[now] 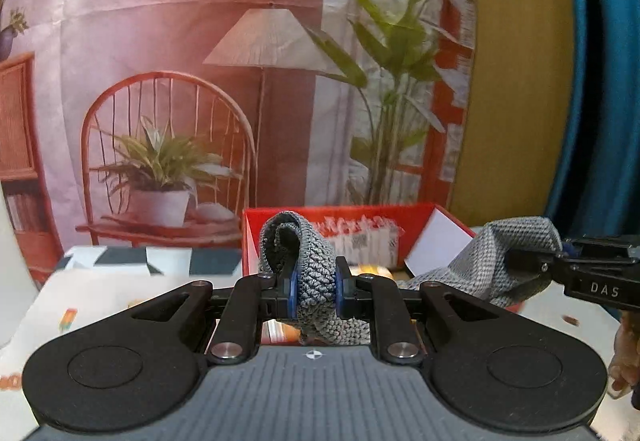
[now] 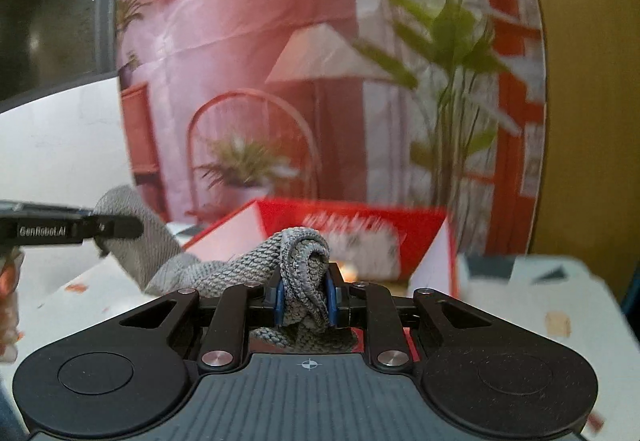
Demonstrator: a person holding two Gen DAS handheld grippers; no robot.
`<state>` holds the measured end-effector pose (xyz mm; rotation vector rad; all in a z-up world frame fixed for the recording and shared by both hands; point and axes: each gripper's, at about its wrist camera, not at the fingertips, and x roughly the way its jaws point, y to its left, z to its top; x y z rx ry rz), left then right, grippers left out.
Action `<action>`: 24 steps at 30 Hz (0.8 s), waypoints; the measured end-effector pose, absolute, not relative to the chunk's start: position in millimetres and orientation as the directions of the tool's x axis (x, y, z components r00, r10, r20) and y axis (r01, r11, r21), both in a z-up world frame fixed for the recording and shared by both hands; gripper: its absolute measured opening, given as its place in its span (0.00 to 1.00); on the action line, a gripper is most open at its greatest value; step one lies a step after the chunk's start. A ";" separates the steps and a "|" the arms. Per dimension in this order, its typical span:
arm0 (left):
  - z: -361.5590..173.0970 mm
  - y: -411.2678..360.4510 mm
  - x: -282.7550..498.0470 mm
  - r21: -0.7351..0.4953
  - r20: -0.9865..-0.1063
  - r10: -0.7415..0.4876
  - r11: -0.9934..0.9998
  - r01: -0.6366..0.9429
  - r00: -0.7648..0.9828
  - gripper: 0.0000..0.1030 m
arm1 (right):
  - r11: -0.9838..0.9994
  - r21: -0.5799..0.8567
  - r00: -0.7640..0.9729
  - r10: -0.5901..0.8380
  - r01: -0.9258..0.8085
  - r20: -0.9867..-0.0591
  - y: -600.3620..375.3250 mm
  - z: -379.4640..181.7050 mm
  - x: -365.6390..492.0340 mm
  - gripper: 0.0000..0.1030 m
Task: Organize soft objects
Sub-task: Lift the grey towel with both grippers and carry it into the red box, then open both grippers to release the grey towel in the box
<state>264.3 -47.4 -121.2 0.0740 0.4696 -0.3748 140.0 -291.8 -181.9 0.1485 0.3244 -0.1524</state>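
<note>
Your left gripper and right gripper each clamp one end of the grey knitted cloth, held above the open red cardboard box. Uneven pulling may slip a bunched end free.

The left gripper clamps its jaws on a bunched grey knitted cloth, whose other end the right gripper pinches, above an open red cardboard box.
</note>
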 end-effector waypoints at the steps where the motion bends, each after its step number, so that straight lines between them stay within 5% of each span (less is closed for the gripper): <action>1: -122.9 -50.9 273.2 -0.024 -0.462 -0.328 0.933 0.358 0.824 0.17 | 0.977 0.105 0.935 -0.144 0.186 -0.324 -296.3 -180.0 147.9 0.17; 17: -164.7 -58.3 327.4 -0.019 -0.617 -0.279 0.940 0.341 0.736 0.24 | 0.950 -0.008 0.839 -0.281 0.314 -0.466 -330.0 -224.3 209.6 0.18; 18: -164.2 -58.2 326.6 -0.020 -0.615 -0.286 0.937 0.349 0.735 0.28 | 0.949 0.000 0.838 -0.278 0.315 -0.470 -331.3 -224.5 209.9 0.18; 20: -162.1 -56.7 323.4 -0.017 -0.599 -0.296 0.934 0.357 0.744 0.56 | 0.953 0.002 0.837 -0.265 0.303 -0.479 -331.7 -224.9 210.9 0.19; 24: -153.1 -50.6 318.8 -0.037 -0.563 -0.310 0.936 0.351 0.766 0.70 | 0.960 0.005 0.849 -0.244 0.279 -0.468 -327.3 -224.6 208.0 0.31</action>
